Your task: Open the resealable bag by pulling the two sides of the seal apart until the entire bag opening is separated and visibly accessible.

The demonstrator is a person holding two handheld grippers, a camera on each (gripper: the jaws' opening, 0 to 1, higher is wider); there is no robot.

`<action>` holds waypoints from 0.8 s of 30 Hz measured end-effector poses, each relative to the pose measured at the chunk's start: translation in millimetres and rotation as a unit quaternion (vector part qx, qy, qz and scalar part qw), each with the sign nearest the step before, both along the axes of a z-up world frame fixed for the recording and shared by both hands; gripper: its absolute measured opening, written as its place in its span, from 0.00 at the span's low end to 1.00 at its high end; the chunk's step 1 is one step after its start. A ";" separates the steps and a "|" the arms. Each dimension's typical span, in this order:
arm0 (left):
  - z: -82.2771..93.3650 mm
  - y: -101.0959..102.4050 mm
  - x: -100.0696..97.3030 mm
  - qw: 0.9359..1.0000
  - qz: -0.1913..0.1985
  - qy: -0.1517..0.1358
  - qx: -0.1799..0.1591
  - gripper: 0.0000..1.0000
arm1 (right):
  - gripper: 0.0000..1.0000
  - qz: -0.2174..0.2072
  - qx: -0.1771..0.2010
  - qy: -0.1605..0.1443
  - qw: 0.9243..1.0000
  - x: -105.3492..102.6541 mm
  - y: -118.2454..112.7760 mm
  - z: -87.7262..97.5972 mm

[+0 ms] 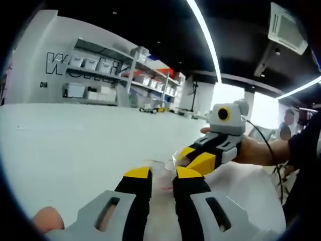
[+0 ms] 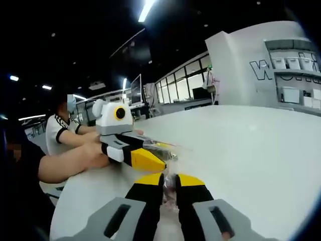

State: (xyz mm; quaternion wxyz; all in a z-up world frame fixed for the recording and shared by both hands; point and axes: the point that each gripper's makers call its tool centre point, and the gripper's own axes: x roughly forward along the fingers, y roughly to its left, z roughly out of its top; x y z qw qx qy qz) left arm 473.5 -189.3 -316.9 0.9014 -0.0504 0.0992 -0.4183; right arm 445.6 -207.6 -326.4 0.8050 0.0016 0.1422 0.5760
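Observation:
The clear resealable bag [image 1: 167,164] lies on the white table [image 1: 75,140], thin and hard to make out. In the left gripper view my left gripper [image 1: 163,174] has its yellow-tipped jaws close together, with the bag's film running between them. My right gripper [image 1: 189,159] enters from the right and pinches the bag's far edge. In the right gripper view my right gripper [image 2: 170,181] is shut on crumpled clear bag [image 2: 169,190] material. My left gripper [image 2: 161,161] reaches in from the left, touching the same bag just ahead.
The white table [image 2: 251,145] stretches wide around the bag. Shelves with white bins [image 1: 110,70] stand against the far wall. A seated person [image 2: 60,133] is at the table's edge. A hand [image 1: 256,150] holds my right gripper.

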 end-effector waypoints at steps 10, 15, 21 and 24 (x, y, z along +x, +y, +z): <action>17.4 -2.4 -0.1 0.998 0.000 -0.062 0.026 0.10 | 0.18 -0.005 -0.014 -0.012 1.000 -11.4 -13.3 -2.3; 19.0 -5.9 -0.7 0.997 -0.007 -0.066 0.026 0.09 | 0.17 -0.010 -0.019 -0.010 1.000 -10.5 -17.4 -5.2; 26.8 -13.1 -8.1 0.995 -0.021 -0.095 0.036 0.09 | 0.18 -0.014 -0.024 -0.010 1.000 -8.6 -20.4 -7.8; 30.0 -17.5 -12.4 0.992 -0.029 -0.111 0.043 0.09 | 0.19 -0.021 -0.029 -0.019 0.999 -6.4 -19.7 -6.6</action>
